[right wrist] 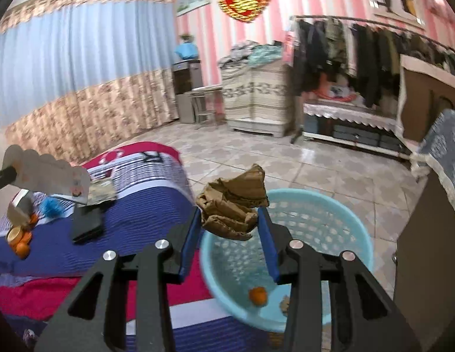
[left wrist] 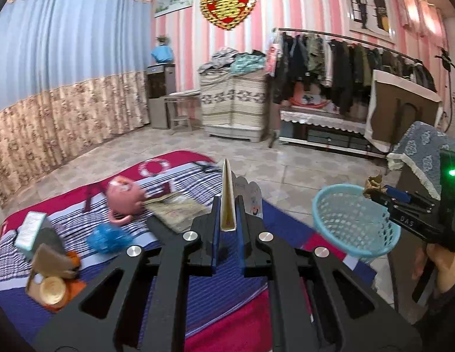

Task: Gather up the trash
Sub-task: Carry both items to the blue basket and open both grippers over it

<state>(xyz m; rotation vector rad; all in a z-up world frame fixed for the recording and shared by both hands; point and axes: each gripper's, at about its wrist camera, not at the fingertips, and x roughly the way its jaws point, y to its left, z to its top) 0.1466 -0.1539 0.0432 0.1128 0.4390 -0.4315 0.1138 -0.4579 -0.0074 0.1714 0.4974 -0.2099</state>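
Observation:
My left gripper [left wrist: 227, 205] is shut on a flat pale card [left wrist: 227, 193], held edge-on over the striped bed. The same card [right wrist: 51, 176] shows its scalloped edge at the far left of the right wrist view, at the tip of the left gripper [right wrist: 7, 174]. My right gripper [right wrist: 230, 217] is shut on a crumpled brown paper wad [right wrist: 232, 205], which hangs over the near rim of a light blue basket [right wrist: 321, 220]. An orange fruit [right wrist: 258, 296] and a brown scrap [right wrist: 284, 303] lie inside. In the left wrist view the basket [left wrist: 353, 226] stands right of the bed, with the right gripper [left wrist: 374, 195] and wad [left wrist: 372, 183] above its right rim.
On the bed blanket [left wrist: 215, 299] lie a pink toy [left wrist: 123, 196], a blue pompom [left wrist: 108, 237], a flat brown paper bag [left wrist: 177, 208], a small box [left wrist: 29, 231], cardboard with a cup and oranges [left wrist: 51, 287], and a black wallet [right wrist: 88, 226]. A cabinet [left wrist: 415, 234] stands right of the basket. Tiled floor lies beyond.

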